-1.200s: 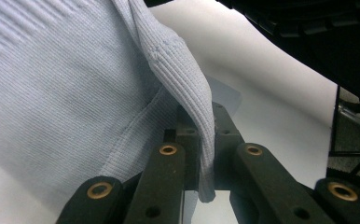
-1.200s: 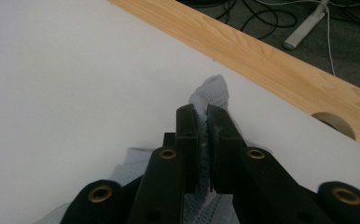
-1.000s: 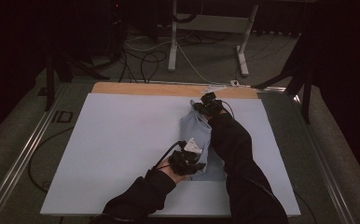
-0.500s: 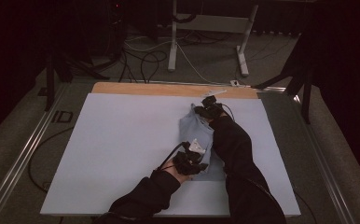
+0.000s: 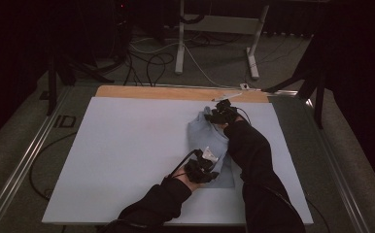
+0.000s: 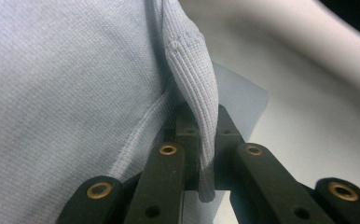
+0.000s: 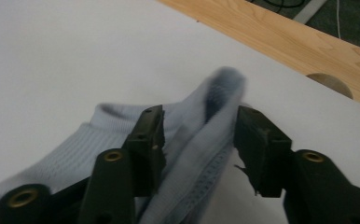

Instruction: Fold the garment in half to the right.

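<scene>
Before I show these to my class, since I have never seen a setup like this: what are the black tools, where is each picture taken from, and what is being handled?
A person holds a two-jaw gripper in each hand. The high view looks down on a white table; each of the other two comes from a camera riding on one gripper.

On the table lies a light blue garment with ribbed trim. The left gripper, near the person, is shut on a ribbed fold of it. The right gripper, at the far end, has just been opening: a bunched fold sits between its jaws, with a gap at one pad. A wooden strip edges the table's far side.
</scene>
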Demonstrator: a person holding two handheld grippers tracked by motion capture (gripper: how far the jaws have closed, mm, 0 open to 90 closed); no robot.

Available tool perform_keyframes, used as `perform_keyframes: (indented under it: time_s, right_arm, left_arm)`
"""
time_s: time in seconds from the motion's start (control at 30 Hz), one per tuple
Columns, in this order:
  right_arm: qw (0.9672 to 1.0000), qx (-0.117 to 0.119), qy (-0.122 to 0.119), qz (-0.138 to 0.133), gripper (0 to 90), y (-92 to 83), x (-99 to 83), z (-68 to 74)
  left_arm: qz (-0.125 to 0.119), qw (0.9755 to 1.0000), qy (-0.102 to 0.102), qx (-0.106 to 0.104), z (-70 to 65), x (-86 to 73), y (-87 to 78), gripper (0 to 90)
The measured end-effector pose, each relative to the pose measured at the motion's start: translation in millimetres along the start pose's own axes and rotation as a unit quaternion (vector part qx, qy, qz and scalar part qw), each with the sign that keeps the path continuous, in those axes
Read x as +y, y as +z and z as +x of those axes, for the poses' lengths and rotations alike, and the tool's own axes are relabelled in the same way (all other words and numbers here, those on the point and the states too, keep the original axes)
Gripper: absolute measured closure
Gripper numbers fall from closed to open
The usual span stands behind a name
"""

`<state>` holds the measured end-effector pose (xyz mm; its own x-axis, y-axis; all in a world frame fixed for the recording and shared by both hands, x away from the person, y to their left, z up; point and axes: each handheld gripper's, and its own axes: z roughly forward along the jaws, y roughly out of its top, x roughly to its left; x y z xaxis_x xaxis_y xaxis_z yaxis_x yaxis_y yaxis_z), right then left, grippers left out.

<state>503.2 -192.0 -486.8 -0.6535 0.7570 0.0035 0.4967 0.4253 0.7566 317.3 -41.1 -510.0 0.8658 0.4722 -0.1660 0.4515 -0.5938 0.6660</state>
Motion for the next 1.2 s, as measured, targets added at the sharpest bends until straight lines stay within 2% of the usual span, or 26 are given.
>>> perform_keyframes:
  time_s: [0.07,0.13,0.17,0.2,0.23,0.3,0.37,0.5,0.53,0.6,0.7,0.8,0.83,1.0,1.13,1.2]
  right_arm:
    - [0.9999,0.005,-0.003,0.009,47.8,-2.5,0.1,1.0]
    - [0.9997,0.013,-0.001,0.019,49.5,-2.2,0.1,0.7]
    - [0.9995,0.007,-0.007,0.029,58.0,-2.3,-0.4,1.6]
    - [0.9986,0.003,-0.016,0.051,67.8,0.3,-0.8,3.1]
    - [0.998,0.003,-0.019,0.061,73.5,1.6,-1.2,4.4]
    - [0.9959,-0.003,-0.035,0.084,81.3,6.0,-1.5,6.8]
    - [0.9957,-0.008,-0.044,0.081,85.6,7.8,-1.8,8.9]
    - [0.9974,-0.013,-0.048,0.052,86.6,5.8,1.3,12.5]
    - [0.9974,-0.013,-0.048,0.052,86.6,5.8,1.3,12.5]
    - [0.9986,-0.01,-0.048,0.019,86.7,1.0,5.3,13.5]
    - [0.999,-0.005,-0.044,-0.001,86.7,-1.1,5.2,12.0]
    - [0.9994,-0.005,-0.034,0.004,86.7,1.1,1.7,8.4]
    - [0.9993,-0.012,-0.032,0.017,86.7,4.8,-3.0,6.4]
    - [0.9991,-0.013,-0.02,0.036,86.4,12.8,-13.3,0.9]
    - [0.9992,-0.008,-0.015,0.035,85.1,15.0,-16.2,0.0]
    - [0.9993,-0.009,-0.015,0.033,79.7,13.3,-15.0,0.5]
  left_arm:
    - [0.003,1.0,-0.002,0.002,-0.4,0.6,2.5,86.0]
    - [0.003,1.0,-0.001,0.002,-1.2,1.2,3.7,86.0]
    - [0.004,1.0,-0.001,0.004,-2.1,2.0,4.3,86.0]
    - [0.004,1.0,-0.002,0.005,-3.4,2.7,5.0,86.0]
    - [0.004,1.0,-0.002,0.005,-3.4,2.7,5.0,86.0]
    - [0.004,1.0,-0.001,0.007,-3.7,3.0,5.3,86.0]
    - [0.003,0.9999,-0.006,0.008,-3.6,2.4,4.8,86.0]
    - [-0.001,0.9999,-0.009,0.007,-3.3,2.6,3.7,86.0]
    - [-0.004,0.9999,-0.01,0.009,-3.5,2.5,3.3,86.0]
    - [-0.008,0.9998,-0.013,0.011,-5.2,3.4,2.8,86.0]
    - [-0.007,0.9998,-0.014,0.013,-6.4,4.7,4.2,85.9]
    - [-0.006,0.9997,-0.017,0.015,-6.4,5.1,6.8,85.9]
    - [-0.002,0.9998,-0.015,0.015,-6.7,5.8,9.0,85.9]
    - [0.005,0.9998,-0.016,0.014,-6.0,6.8,11.7,85.9]
    - [0.005,0.9997,-0.019,0.014,-5.2,6.1,13.4,85.9]
    - [0.006,0.9997,-0.022,0.012,-4.1,5.9,14.0,85.9]
